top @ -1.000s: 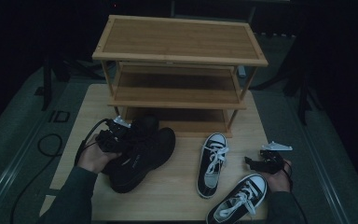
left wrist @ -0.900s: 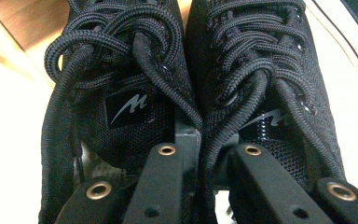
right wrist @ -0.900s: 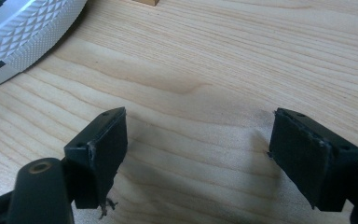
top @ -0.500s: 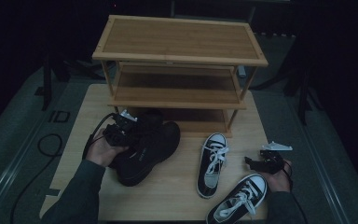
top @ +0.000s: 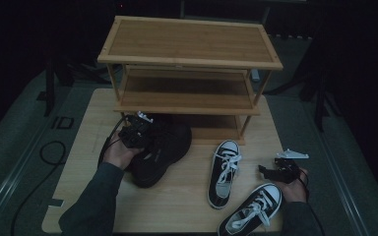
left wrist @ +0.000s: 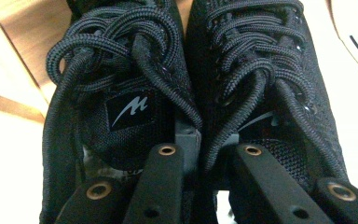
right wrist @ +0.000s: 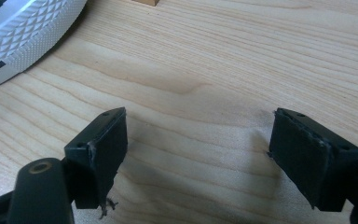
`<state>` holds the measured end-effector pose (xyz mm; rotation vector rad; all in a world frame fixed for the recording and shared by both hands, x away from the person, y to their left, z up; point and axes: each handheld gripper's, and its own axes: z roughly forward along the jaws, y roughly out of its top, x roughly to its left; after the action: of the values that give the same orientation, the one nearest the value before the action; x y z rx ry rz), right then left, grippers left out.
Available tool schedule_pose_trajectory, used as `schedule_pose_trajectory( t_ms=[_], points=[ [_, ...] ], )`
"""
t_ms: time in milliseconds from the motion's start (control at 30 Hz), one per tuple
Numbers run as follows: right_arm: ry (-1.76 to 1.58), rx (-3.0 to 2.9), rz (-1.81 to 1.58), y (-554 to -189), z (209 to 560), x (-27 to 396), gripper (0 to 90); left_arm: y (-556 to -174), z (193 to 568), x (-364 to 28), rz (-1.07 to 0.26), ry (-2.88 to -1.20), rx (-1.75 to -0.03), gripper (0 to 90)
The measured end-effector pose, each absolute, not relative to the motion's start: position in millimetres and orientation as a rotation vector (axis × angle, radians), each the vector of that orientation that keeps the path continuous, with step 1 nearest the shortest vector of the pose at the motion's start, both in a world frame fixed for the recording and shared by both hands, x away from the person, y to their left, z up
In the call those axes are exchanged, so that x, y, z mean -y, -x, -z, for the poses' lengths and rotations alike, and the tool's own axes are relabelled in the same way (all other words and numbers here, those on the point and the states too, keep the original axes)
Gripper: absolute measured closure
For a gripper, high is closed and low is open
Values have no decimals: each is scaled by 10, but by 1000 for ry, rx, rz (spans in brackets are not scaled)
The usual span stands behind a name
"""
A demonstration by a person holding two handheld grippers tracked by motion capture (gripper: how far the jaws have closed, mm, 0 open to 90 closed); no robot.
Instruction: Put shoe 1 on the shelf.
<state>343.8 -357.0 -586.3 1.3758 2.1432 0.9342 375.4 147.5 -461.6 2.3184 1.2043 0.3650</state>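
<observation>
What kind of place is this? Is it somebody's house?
Probably not a house. It looks like a dim workroom set up for practice: a wooden shoe rack stands on a pale table, shoes lie ready beside it, and a cable trails across the grey floor.

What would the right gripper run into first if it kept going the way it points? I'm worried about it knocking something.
Probably the nearer white-laced sneaker. The right gripper rests open over bare table, jaws aimed left in the high view. Depth is unclear, so it may skim the tabletop first.
</observation>
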Motion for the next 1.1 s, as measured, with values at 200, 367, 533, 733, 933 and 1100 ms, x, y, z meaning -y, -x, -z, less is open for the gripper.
schedule_pose_trajectory(
  t_ms=[200,367,533,733,933,1100],
  points=[
    [-1377,-2143,-934,-3437,5863,3570,190,-3864,4677,-1327,-423,-2306,-1247,860],
    [-1377,-2143,-934,-3437,5863,3570,191,-3923,4727,-1233,-460,-2299,-1277,860],
    [-1377,-2143,-934,-3437,5863,3570,191,-4017,4787,-1115,-531,-2258,-1335,860],
    [-1377,-2143,-934,-3437,5863,3570,191,-4064,4813,-983,-621,-2257,-1379,860],
    [-1377,-2143,-934,-3437,5863,3569,191,-4052,4877,-823,-709,-2206,-1422,860],
    [-1377,-2143,-934,-3437,5863,3569,191,-4036,4893,-795,-732,-2205,-1422,757]
  ],
)
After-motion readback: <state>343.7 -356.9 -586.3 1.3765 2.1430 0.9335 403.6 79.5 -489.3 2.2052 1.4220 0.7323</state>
